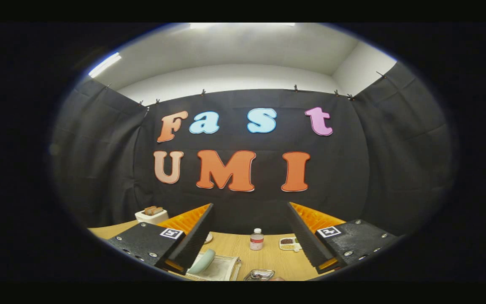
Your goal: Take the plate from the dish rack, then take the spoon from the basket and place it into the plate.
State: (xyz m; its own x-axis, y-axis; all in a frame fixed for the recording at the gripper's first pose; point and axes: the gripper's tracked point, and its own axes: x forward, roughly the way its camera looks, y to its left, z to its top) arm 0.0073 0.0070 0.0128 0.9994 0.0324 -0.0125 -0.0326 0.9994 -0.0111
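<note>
My gripper [249, 211] is held high above the wooden table [274, 259] with its two fingers spread wide apart and nothing between them. Below the left finger, a pale green plate [203, 261] stands on edge in a white dish rack [222, 270]. A small metal basket [260, 275] sits on the table nearer to me, between the fingers; what lies in it is too small to make out.
A small bottle with a red label [256, 239] stands at the middle of the table. A small dish of dark bits [287, 242] lies by the right finger. A white toaster holding bread [152, 215] stands at the far left.
</note>
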